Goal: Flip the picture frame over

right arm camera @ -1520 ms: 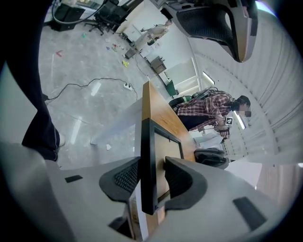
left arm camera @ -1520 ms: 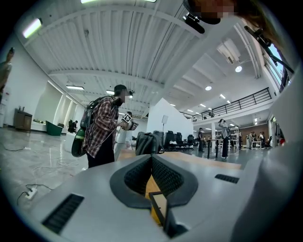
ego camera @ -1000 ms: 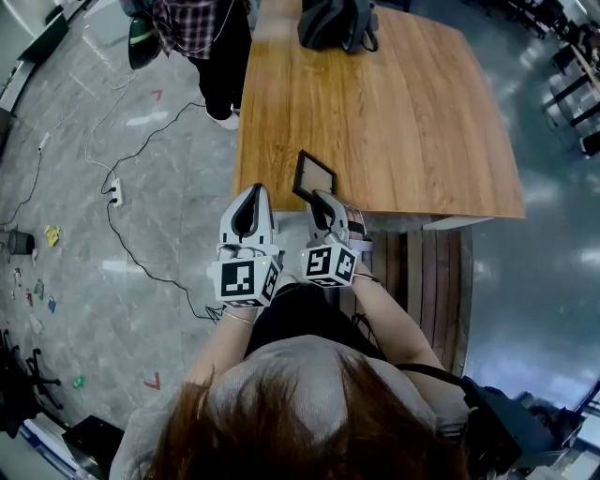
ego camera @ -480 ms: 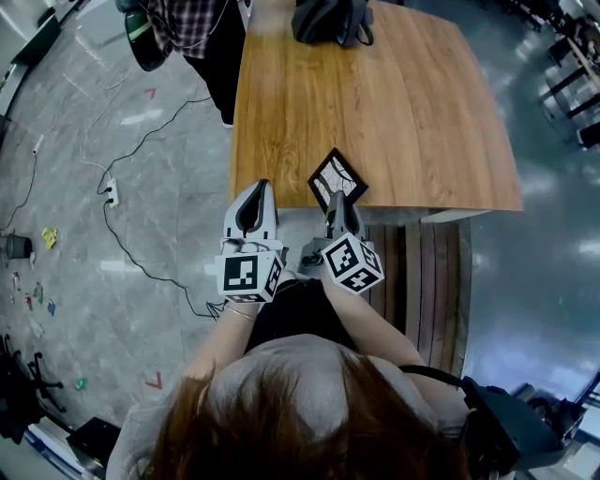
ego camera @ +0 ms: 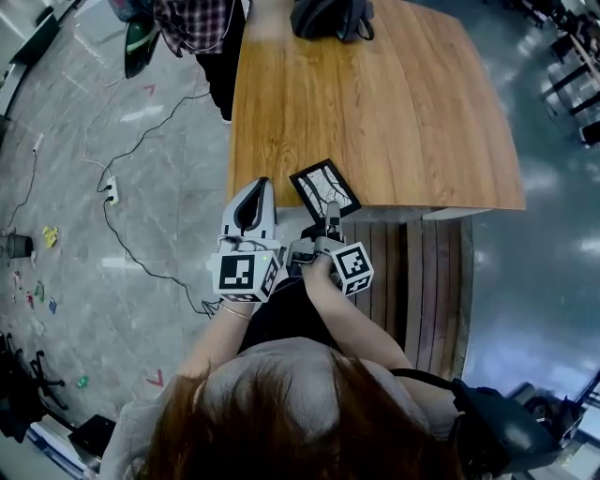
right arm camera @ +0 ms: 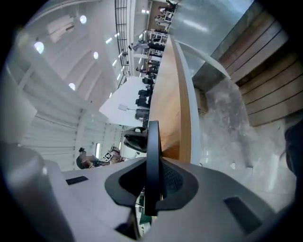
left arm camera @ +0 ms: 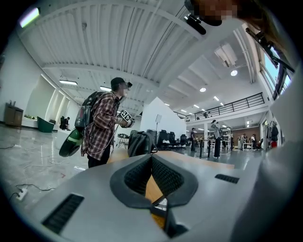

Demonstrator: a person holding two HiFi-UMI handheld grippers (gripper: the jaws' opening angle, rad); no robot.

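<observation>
The picture frame (ego camera: 325,187) is black, and its white drawing faces up. It lies close over the front edge of the wooden table (ego camera: 375,94); I cannot tell if it touches the top. My right gripper (ego camera: 331,216) is shut on its near edge. In the right gripper view the frame (right arm camera: 152,137) shows as a thin dark bar clamped between the pads of that gripper (right arm camera: 154,165). Just left of it, off the table's edge, my left gripper (ego camera: 255,190) is shut and holds nothing. In its own view this gripper (left arm camera: 151,159) points level at the table.
A black backpack (ego camera: 328,19) sits at the table's far end. A person in a plaid shirt (ego camera: 197,28) stands by the far left corner. Wooden bench slats (ego camera: 422,272) run under the table's front right. A cable and a power strip (ego camera: 114,192) lie on the floor at left.
My right gripper has rolled over with the frame and sunk toward the table's front edge. The frame's dark side showed at first; now the drawing faces up. The left gripper stayed put.
</observation>
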